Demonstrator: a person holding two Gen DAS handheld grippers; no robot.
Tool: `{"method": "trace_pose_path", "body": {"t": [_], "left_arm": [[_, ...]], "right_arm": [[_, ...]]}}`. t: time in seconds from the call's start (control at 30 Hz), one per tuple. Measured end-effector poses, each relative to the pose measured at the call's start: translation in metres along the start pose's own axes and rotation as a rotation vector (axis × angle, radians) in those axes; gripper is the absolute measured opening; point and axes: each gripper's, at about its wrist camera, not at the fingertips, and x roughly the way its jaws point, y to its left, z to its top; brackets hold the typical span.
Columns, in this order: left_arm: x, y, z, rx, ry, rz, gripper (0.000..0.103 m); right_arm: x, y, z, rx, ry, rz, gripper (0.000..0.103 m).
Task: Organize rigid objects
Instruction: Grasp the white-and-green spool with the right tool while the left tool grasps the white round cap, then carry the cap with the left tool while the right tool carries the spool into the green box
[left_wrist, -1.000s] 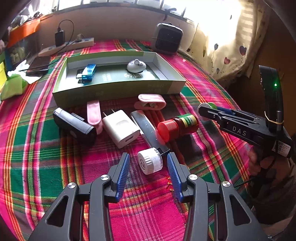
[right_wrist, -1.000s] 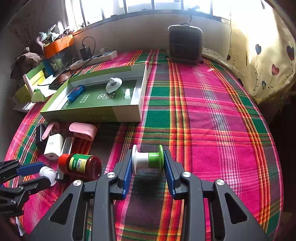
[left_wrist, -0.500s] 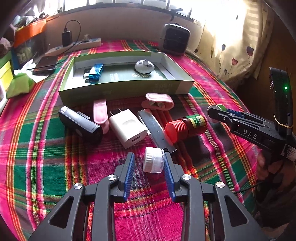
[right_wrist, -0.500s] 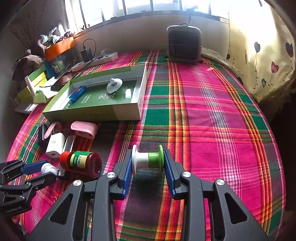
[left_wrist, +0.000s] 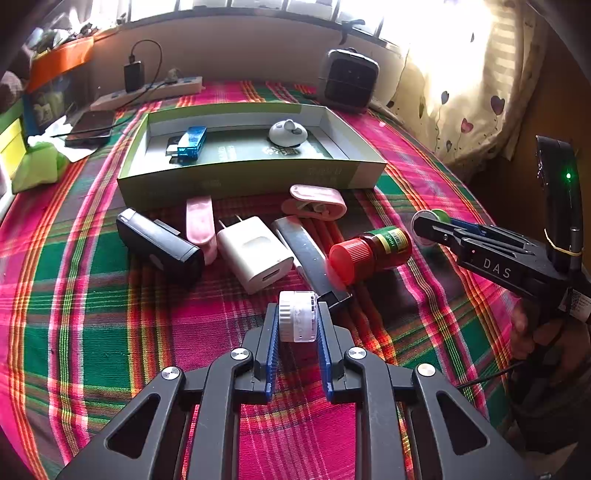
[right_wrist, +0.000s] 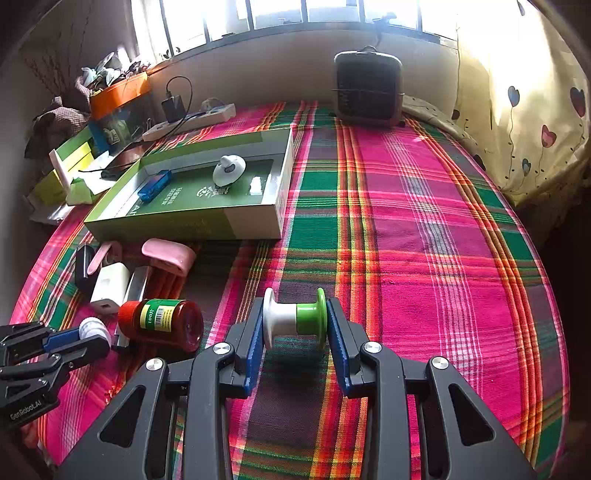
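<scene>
My left gripper (left_wrist: 296, 325) is shut on a small white ribbed jar (left_wrist: 297, 315), held just above the plaid cloth. My right gripper (right_wrist: 295, 325) is shut on a white and green spool (right_wrist: 295, 317); it shows at the right of the left wrist view (left_wrist: 430, 221). A green open box (left_wrist: 251, 177) lies beyond, holding a blue USB stick (left_wrist: 191, 142) and a white round hook (left_wrist: 288, 133). In front of the box lie a black device (left_wrist: 160, 247), a white charger (left_wrist: 255, 253), two pink clips (left_wrist: 314, 201), a metal bar (left_wrist: 308, 254) and a red-capped bottle (left_wrist: 369, 249).
A small dark heater (right_wrist: 367, 88) stands at the back by the window wall. A power strip (right_wrist: 190, 120) with a plugged charger lies at the back left, beside a phone (left_wrist: 90, 123) and cluttered boxes. A curtain (right_wrist: 535, 110) hangs on the right.
My left gripper has closed its fingers on the white jar and turned it on its side between the pads. The right gripper has stayed shut on the spool, nearly still.
</scene>
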Motion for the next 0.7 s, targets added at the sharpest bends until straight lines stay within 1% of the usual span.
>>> {"method": "trace_pose_path", "body": {"t": [0.27,0.7], "left_arm": [[-0.003,0.002,0.001,-0.002,-0.008,0.005,0.018],[-0.016,0.006,0.013,0.002,-0.052,0.024,0.018]], "right_arm": [[0.0,0.0,0.0,-0.001,0.0,-0.001,0.034],[-0.006,0.0,0.002,0.001,-0.01,-0.007,0.033]]}}
